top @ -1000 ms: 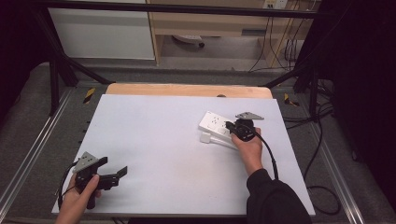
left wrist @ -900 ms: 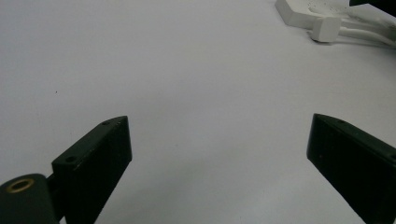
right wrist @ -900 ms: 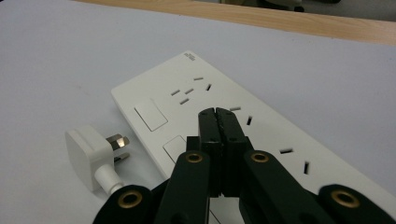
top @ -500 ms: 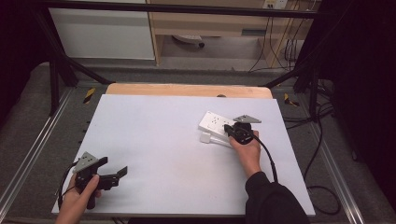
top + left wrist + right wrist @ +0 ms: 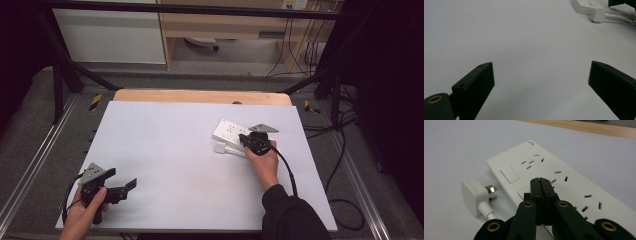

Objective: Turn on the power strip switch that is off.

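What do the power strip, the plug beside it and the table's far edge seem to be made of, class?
Power strip: probably hard plastic, white, smooth, faintly glossy. Plug: similar white plastic body, with shiny metal pins. Table's far edge: apparently wood, pale tan with faint grain.

The power strip is showing plain white with dark socket slots, and the plug beside it is showing white with silvery pins. The surface is looking pale grey-white, its far edge showing light wood. Both grippers' jaws are showing black.

Light: even, from overhead; table bright, surroundings dark.
Shadows: soft, faint.
Glare: none.
Focus: high view slightly soft; near jaws blurred.
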### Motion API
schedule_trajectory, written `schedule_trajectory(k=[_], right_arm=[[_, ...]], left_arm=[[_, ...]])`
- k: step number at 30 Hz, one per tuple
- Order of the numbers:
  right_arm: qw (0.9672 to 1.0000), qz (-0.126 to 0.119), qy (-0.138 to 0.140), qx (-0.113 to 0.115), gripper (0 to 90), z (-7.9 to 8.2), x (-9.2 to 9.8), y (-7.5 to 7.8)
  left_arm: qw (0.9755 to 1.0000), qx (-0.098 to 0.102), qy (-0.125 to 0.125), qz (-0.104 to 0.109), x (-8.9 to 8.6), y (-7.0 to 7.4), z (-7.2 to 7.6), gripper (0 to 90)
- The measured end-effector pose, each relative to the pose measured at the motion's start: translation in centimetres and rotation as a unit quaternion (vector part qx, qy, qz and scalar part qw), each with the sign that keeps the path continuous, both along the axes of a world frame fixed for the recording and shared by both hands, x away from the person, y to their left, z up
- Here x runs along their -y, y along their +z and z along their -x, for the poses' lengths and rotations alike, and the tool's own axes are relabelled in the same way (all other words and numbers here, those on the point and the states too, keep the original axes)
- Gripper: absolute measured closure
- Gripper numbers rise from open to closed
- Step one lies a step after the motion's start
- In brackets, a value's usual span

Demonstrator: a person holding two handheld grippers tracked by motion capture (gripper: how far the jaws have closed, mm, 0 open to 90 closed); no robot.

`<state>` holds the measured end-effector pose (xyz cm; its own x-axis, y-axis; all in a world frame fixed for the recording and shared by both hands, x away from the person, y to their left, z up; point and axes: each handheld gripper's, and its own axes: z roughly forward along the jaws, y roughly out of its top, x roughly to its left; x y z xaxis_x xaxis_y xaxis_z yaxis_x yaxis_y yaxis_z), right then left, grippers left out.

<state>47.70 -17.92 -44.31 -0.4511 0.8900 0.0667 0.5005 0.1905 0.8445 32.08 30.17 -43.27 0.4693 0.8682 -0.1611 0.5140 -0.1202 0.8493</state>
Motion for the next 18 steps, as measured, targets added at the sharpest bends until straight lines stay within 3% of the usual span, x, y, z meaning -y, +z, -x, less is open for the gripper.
schedule_trajectory(k=[18], right_arm=[[1.0,0.007,0.0,0.006,90.0,0.1,-0.01,-0.23]], left_arm=[[1.0,0.0,0.0,0.0,-0.03,-0.01,0.01,6.6]])
